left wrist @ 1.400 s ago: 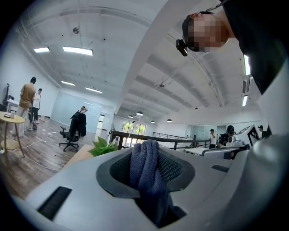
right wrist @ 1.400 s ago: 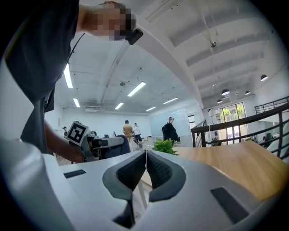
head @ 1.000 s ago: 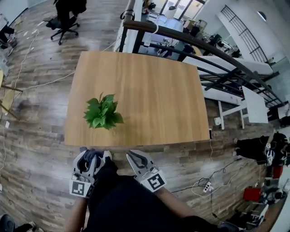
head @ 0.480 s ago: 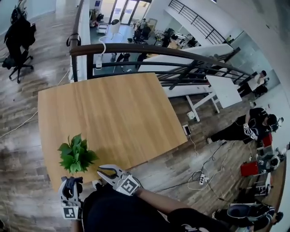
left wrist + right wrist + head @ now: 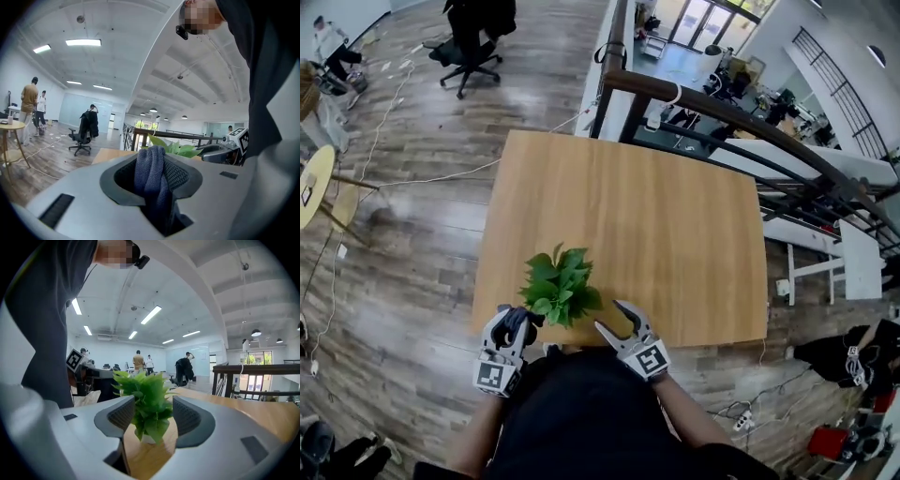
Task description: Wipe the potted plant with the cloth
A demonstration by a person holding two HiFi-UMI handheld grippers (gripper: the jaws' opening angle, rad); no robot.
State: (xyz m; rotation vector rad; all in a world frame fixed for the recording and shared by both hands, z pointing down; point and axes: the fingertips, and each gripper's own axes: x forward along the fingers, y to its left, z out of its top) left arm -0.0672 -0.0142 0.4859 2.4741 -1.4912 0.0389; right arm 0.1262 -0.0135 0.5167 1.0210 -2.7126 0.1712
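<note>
Left gripper [image 5: 152, 161]: jaws pinch a bunched dark blue cloth [image 5: 150, 176], which fills the gap between the pads and sticks out past the tips. No change in this grip against the frames a second back.

Right gripper [image 5: 149, 416]: jaws are opening. A second ago they sat together; now they stand apart with nothing pressed between the pads. The potted plant [image 5: 145, 404] shows through the gap but stands farther off on the table [image 5: 243, 416], leaves upright over a small white pot [image 5: 147, 438].

Head view: both grippers, earlier held short of the table's near edge, now sit at that edge. The left one is just beside the plant's near-left leaves and the right one just beside its near-right leaves. The plant itself stands near the front edge, on the left half of the tabletop, in the same spot on the table as before.

Reading: the approach looks about done and wiping has not yet begun. The opening right jaws likely prepare to steady the pot or a stem while the cloth works the leaves. Contact between cloth and leaf cannot be confirmed from any view.
</note>
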